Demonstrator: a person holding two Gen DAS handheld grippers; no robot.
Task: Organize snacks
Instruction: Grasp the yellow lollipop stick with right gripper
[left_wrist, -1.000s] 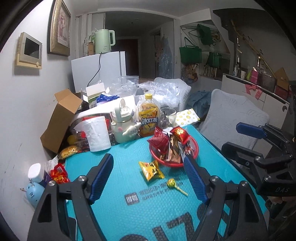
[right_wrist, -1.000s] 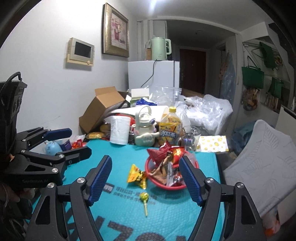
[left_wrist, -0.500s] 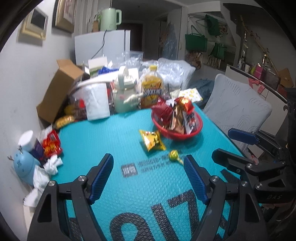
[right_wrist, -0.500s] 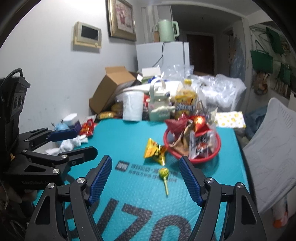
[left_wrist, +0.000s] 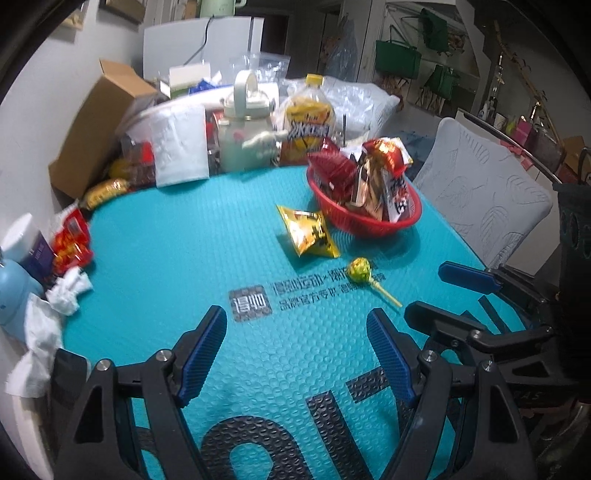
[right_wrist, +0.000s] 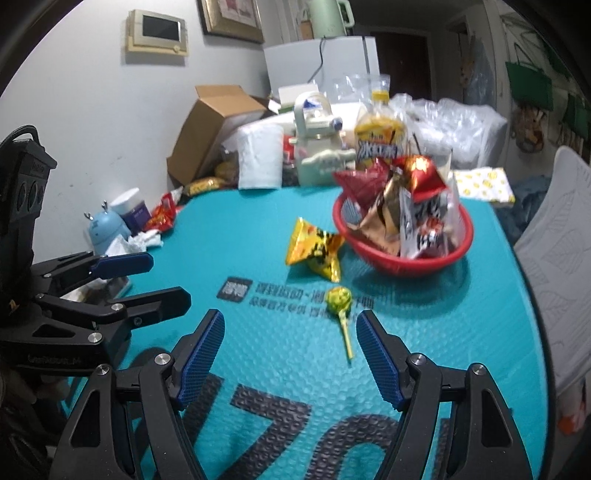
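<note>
A red basket (left_wrist: 369, 225) (right_wrist: 424, 258) full of snack packets stands on the teal mat. A yellow snack packet (left_wrist: 308, 232) (right_wrist: 314, 247) lies beside it on its near left. A yellow-green lollipop (left_wrist: 364, 271) (right_wrist: 340, 301) lies in front of the packet, stick toward me. My left gripper (left_wrist: 295, 347) is open and empty above the mat, short of the lollipop. My right gripper (right_wrist: 290, 350) is open and empty, with the lollipop stick just ahead between its fingers. Each gripper shows in the other's view, the right one (left_wrist: 443, 291) and the left one (right_wrist: 166, 277).
Clutter lines the back of the table: a cardboard box (left_wrist: 92, 136), a paper towel roll (left_wrist: 181, 147), a cream kettle (left_wrist: 247, 133), a yellow drink bottle (left_wrist: 308, 122). Red wrappers (left_wrist: 72, 242), tissues (left_wrist: 70, 290) and a blue figure (right_wrist: 105, 230) sit at the left. A grey chair (left_wrist: 487, 195) stands at the right.
Both grippers have tilted down and moved forward over the mat. The lollipop and yellow packet now sit closer to the fingers. Nothing was picked up.
</note>
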